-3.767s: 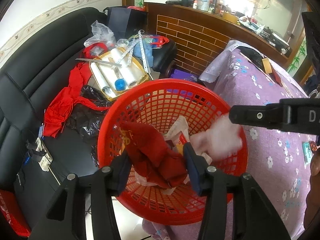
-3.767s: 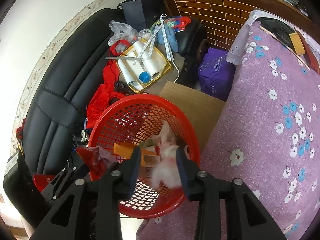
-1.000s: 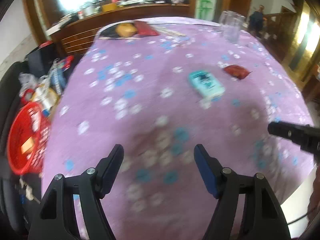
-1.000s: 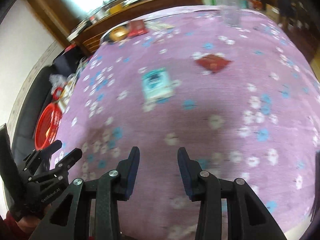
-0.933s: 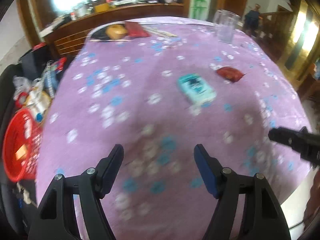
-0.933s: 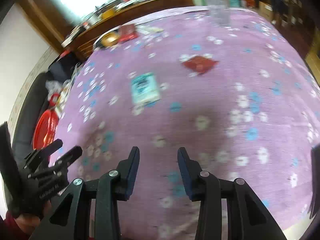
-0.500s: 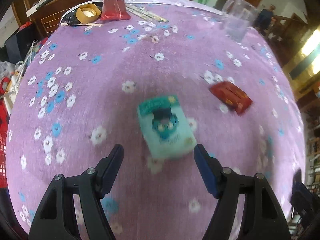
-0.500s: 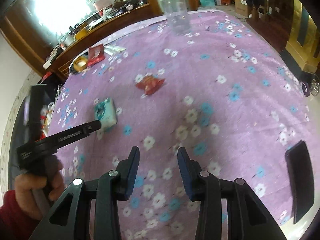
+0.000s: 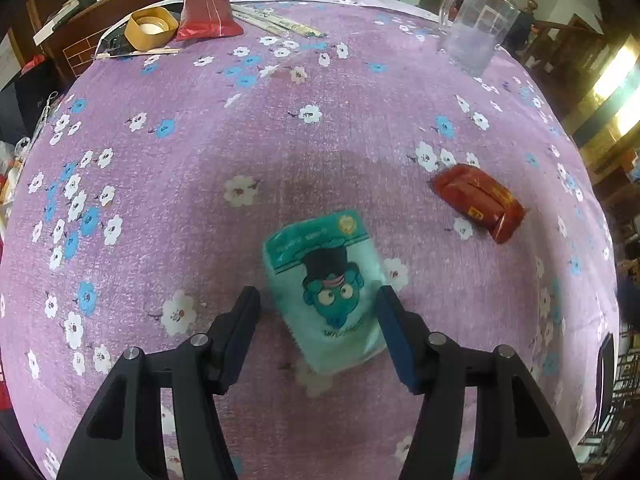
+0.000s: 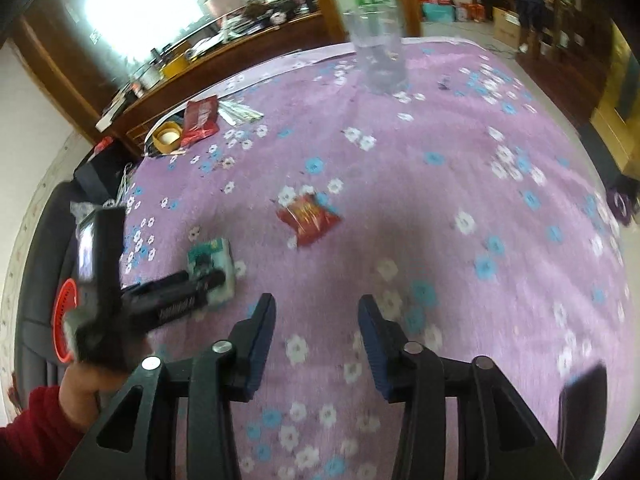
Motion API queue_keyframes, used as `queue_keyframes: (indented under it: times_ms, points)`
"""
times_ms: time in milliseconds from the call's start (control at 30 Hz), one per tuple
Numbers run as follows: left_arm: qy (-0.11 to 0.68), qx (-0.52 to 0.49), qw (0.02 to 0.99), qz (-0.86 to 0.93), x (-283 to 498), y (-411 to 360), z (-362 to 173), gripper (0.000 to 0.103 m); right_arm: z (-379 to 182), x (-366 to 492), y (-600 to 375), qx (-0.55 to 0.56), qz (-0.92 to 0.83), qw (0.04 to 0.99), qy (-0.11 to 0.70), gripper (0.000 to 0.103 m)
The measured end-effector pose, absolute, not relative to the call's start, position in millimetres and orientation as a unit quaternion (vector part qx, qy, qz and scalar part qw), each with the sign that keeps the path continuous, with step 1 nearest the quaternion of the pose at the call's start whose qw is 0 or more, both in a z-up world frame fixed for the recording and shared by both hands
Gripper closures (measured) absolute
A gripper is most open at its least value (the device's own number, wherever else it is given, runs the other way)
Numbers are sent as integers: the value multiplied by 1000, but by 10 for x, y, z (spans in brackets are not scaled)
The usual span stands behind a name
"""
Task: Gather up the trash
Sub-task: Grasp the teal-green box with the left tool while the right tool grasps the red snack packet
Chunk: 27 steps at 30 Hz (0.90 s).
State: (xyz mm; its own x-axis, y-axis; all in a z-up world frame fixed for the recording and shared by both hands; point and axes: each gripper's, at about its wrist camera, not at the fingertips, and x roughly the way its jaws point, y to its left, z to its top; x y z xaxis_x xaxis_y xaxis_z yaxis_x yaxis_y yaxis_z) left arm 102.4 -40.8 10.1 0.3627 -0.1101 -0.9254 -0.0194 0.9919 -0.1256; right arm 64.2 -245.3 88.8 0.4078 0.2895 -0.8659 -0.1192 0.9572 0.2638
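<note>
Teal tissue pack [image 9: 326,288] lies on the purple-cloth bench [image 9: 200,152], long axis running away between left gripper [image 9: 318,308] fingers: just been closing, straddling it, not clamped. Right gripper [image 10: 316,318]: just been opening, empty, farther off; red wrapper [image 10: 308,218] ahead

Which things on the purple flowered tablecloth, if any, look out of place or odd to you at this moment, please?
Two stray packets lie loose mid-table: a teal tissue pack between the left gripper's closing jaws, not visibly pressed, and a crumpled red wrapper beside it. Nothing looks spilled; the clear glass jug stands upright near the far edge.
</note>
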Motion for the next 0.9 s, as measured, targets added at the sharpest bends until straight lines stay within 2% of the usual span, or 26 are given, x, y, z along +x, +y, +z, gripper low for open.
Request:
queue_keyframes:
  times_ms: [233, 367, 600, 633, 700, 767, 833, 900]
  points:
    - [572, -62, 817, -27, 1183, -460, 96, 42, 605, 1336, -2138, 48, 142, 820, 552, 55]
    - [569, -52, 820, -18, 1246, -540, 67, 34, 494, 1558, -2058, 48, 142, 813, 562, 55]
    - [560, -8, 828, -20, 1265, -659, 23, 30, 419, 1692, -1999, 41, 146, 808, 569, 55]
    - [559, -3, 829, -22, 1262, -656, 24, 31, 405, 1715, -1992, 40, 146, 808, 569, 55]
    - [554, 9, 832, -27, 1239, -622, 41, 44, 381, 1733, -1974, 37, 148, 807, 571, 55]
    - [555, 10, 831, -41, 1188, -532, 70, 65, 343, 1753, -1947, 29, 152, 804, 575, 55]
    - [557, 6, 829, -55, 1125, -412, 86, 75, 298, 1753, -1923, 15, 156, 802, 577, 55]
    - [560, -4, 826, -62, 1068, -300, 94, 78, 255, 1752, -1904, 2, 159, 801, 577, 55]
